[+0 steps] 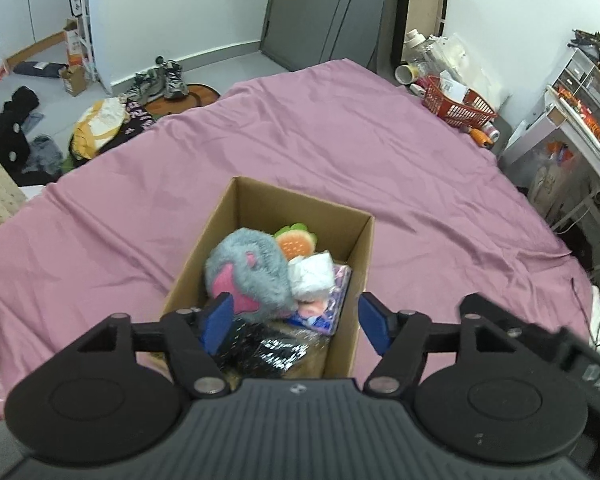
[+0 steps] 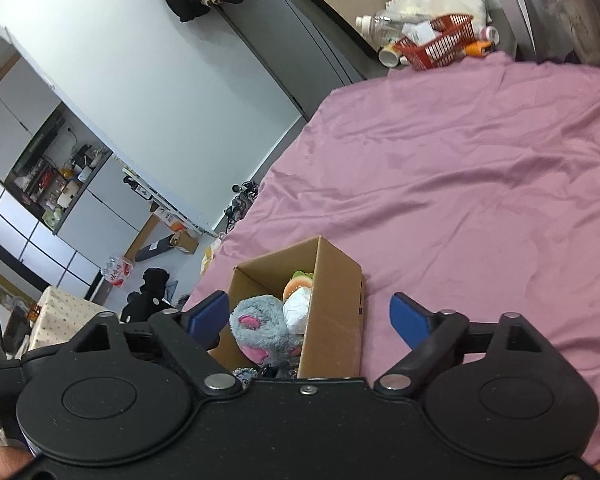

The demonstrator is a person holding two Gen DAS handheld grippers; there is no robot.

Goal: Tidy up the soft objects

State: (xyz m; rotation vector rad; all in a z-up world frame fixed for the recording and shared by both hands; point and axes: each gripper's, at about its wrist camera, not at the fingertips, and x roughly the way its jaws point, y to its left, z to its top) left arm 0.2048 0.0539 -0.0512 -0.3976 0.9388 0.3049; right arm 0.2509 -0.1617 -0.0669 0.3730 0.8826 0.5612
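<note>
Nearest the lens, above the cardboard box [image 1: 350, 280]: left gripper [image 1: 296, 322], blue pads spread apart, nothing pinched between them, poised over the box's near end. Right gripper [image 2: 310, 320], jaws wide, empty, one pad at the box's left side, the other past its right wall over the bedsheet [image 2: 480, 184].

Inside the box, near end: dark sparkly fabric item [image 1: 272, 350], partly under the left gripper. Beside it, toward the right wall: purple-patterned packet [image 1: 332, 304].

Inside the box, middle: grey plush toy [image 1: 248, 272] with pink patches, uppermost, leaning on the left wall. Touching it on the right: white soft bundle [image 1: 312, 276].

Inside the box, far end: burger-shaped plush [image 1: 294, 242], orange with green trim, half hidden behind the grey toy.

Beneath the box: pink bedsheet, wrinkled.

Well beyond the box, at the bed's far corner: red plastic basket [image 1: 456, 106] among bottles and clutter.
</note>
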